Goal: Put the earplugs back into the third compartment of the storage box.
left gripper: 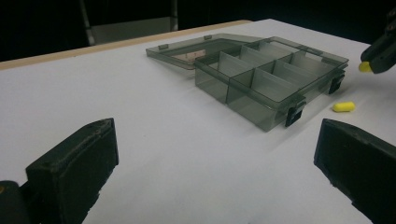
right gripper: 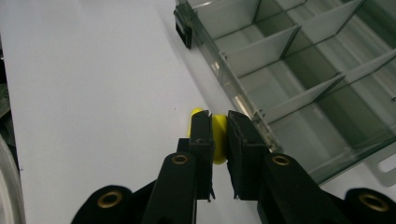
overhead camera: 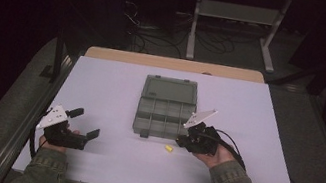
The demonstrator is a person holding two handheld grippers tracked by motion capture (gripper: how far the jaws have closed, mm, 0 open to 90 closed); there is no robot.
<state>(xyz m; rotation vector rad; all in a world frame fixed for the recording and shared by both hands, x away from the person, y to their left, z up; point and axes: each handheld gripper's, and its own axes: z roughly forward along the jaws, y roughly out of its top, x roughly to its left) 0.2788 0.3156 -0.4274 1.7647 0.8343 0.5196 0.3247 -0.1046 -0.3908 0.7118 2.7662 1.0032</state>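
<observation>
Plainly, we see a small yellow earplug (right gripper: 218, 135) pinched between the two black jaws of the right gripper (right gripper: 219, 140), which are closed on it; in the right gripper view it sits just beside the near wall of a smoky grey compartment box (right gripper: 299, 84), above the white table (right gripper: 93, 93); whether it touches that wall we cannot tell. From the left gripper view we catch the same plug as a yellow tip at the right gripper's (left gripper: 379, 58) nose, near the box's (left gripper: 271, 79) corner; a second yellow earplug (left gripper: 343, 107) lies loose on the table (left gripper: 154, 140), just beside the box's front latches. In the high view that loose earplug (overhead camera: 169, 149) rests between the box (overhead camera: 165, 117) and the table's (overhead camera: 103, 162) near edge, close to the right gripper (overhead camera: 185, 141). The box stands open, its lid (overhead camera: 170, 90) folded flat behind it, its compartments divided by thin walls. The left gripper (overhead camera: 84, 123) hangs near the table's left side, well apart from the box, its jaws spread wide with nothing between them; a hand (overhead camera: 53, 140) in a green sleeve (overhead camera: 42, 172) holds it.
</observation>
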